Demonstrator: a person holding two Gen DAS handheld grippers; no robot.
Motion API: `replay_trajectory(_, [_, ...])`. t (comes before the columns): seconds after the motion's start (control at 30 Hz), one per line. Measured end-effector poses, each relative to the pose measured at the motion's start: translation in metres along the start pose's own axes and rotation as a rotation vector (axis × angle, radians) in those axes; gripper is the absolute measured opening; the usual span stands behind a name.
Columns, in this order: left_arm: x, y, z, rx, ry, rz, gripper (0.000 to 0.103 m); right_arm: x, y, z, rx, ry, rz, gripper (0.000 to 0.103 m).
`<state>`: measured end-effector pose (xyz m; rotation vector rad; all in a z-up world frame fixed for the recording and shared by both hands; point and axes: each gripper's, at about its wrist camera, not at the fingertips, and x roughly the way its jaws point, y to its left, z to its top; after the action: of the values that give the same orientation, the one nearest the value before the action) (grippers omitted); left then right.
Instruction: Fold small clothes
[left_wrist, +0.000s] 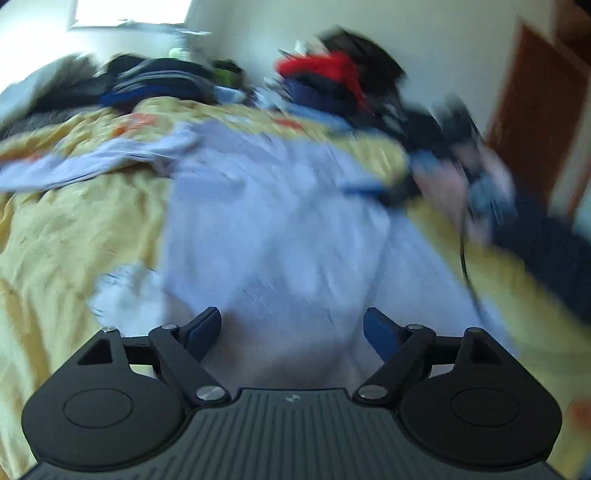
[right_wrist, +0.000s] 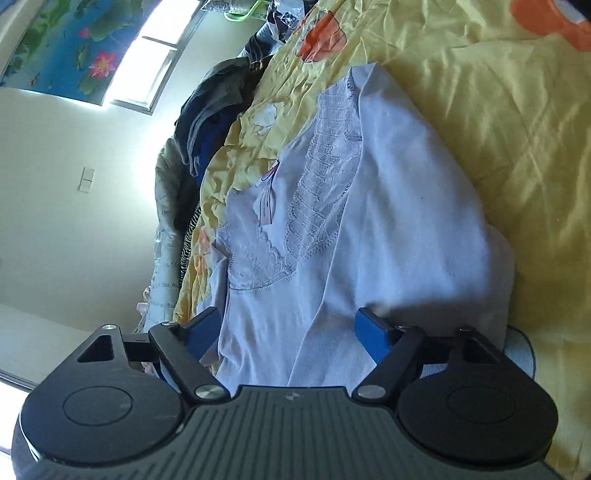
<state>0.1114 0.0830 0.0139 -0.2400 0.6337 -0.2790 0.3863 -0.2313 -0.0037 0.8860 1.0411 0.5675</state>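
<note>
A pale lilac-white top (right_wrist: 388, 206) with a lace panel (right_wrist: 321, 173) and a small tag lies partly folded on the yellow flowered bedsheet (right_wrist: 498, 110). My right gripper (right_wrist: 291, 332) hangs just over its near end. The blue pads are wide apart with cloth below them, and nothing is pinched. The left wrist view is blurred. It shows the same top (left_wrist: 277, 206) spread across the sheet (left_wrist: 74, 229), with my left gripper (left_wrist: 291, 332) open above its near edge. A blurred hand with a dark sleeve (left_wrist: 546, 236) reaches in from the right.
Heaps of dark, blue and red clothes (left_wrist: 332, 81) lie along the far side of the bed, and more dark garments (right_wrist: 210, 110) are piled at its edge. A brown door (left_wrist: 535, 110) is at the right, with a window (right_wrist: 147, 74) and a flowered curtain (right_wrist: 66, 44) beyond.
</note>
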Motion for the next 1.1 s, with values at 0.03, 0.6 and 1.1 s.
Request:
replay_trajectory(0.03, [-0.007, 0.016, 0.011, -0.06, -0.045, 0.017, 0.085, -0.005, 0.004, -0.006, -0.014, -0.013, 0.022, 0.083])
replay_trajectory(0.6, [0.022, 0.321, 0.102, -0.918, -0.415, 0.491, 0.061, -0.009, 0.02, -0.093, -0.243, 0.133, 0.082, 0.087])
replay_trajectory(1.1, [0.027, 0.141, 0.141, 0.042, -0.385, 0.396, 0.001, -0.019, 0.015, -0.087, -0.116, 0.121, 0.216, 0.088])
